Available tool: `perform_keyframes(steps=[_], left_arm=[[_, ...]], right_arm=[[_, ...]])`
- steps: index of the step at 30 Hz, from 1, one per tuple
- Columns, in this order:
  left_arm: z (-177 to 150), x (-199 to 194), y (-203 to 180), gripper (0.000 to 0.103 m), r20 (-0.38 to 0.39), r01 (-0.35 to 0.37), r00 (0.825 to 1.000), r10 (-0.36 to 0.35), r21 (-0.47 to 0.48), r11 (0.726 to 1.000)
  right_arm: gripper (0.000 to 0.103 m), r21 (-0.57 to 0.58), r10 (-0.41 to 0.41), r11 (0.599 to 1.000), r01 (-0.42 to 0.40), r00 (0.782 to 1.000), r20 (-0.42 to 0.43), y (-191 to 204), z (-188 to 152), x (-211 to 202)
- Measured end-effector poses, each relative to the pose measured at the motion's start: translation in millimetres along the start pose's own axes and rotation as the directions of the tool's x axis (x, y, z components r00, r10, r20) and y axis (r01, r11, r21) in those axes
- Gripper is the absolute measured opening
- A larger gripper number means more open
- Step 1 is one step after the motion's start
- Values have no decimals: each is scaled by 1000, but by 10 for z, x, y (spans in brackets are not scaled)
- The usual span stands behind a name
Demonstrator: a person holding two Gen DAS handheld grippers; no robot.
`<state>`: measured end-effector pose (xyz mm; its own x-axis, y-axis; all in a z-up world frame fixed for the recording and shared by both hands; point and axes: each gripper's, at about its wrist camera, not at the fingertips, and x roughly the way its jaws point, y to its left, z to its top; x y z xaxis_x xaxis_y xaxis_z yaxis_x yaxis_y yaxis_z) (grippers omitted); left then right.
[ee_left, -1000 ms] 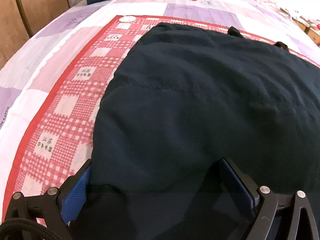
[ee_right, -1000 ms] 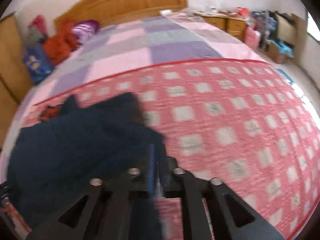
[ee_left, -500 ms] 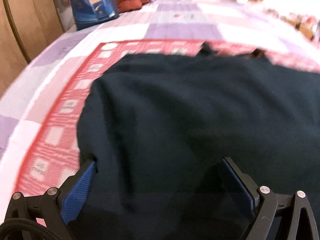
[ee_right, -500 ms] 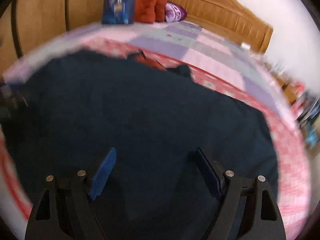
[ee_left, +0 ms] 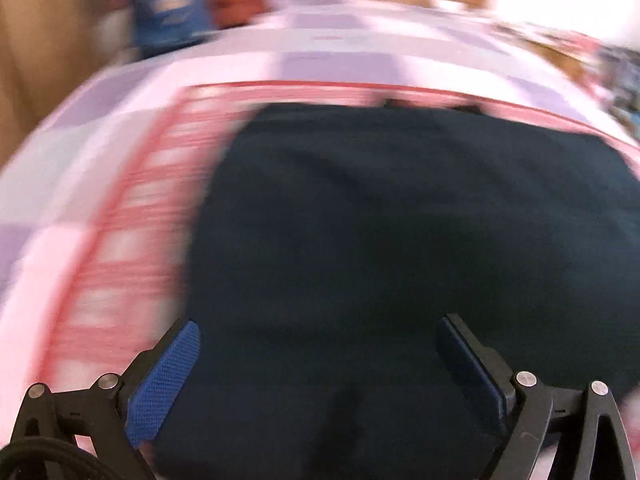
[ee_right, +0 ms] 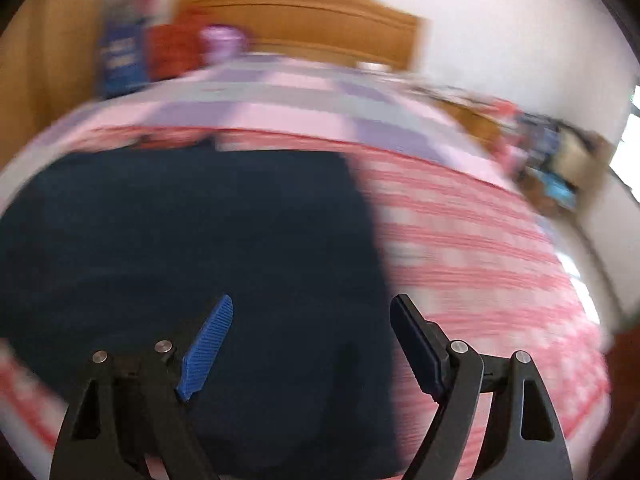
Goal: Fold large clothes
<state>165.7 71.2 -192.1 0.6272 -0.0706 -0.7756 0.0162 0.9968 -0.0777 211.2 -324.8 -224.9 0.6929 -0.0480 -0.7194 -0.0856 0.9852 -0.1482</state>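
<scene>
The large dark navy cloth garment (ee_left: 400, 240) lies flat on the pink-and-red checked quilt (ee_right: 480, 248), spreading ahead of and between both pairs of fingers. The left gripper (ee_left: 318, 354) and the right gripper (ee_right: 310, 340) stand wide apart and hold nothing, probably because the fold is laid down and they seek a new edge.

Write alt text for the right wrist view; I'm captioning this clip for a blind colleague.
A dark navy garment lies flat on a pink and red checked bedspread, seen past the right gripper, whose blue-padded fingers are open above the cloth's near right edge. A wooden headboard and a blue bag sit at the far end; the picture is motion-blurred.
</scene>
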Motion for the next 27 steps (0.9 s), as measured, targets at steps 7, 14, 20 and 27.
perform_keyframes(steps=[7,14,20,27], left_arm=[[-296,466,-425,97,-101,-17,995,25,78,997],[-554,185,971,93,-207,-392,904,374,-49,919],[-429,-660,1015,90,-191,-388,915,356,-174,905],[-234,-1700,-3,92,-176,-245,959,224,-106,964]], right_arm=[[84,-178,112,976,-128,989,-96,986,-328,202],[82,76,-231,964,255,945,-231,-1111,-663,359],[76,112,-300,934,338,918,-261,-1596,-750,-412],[77,132,-76,986,102,979,-188,-475,-672,-1958]])
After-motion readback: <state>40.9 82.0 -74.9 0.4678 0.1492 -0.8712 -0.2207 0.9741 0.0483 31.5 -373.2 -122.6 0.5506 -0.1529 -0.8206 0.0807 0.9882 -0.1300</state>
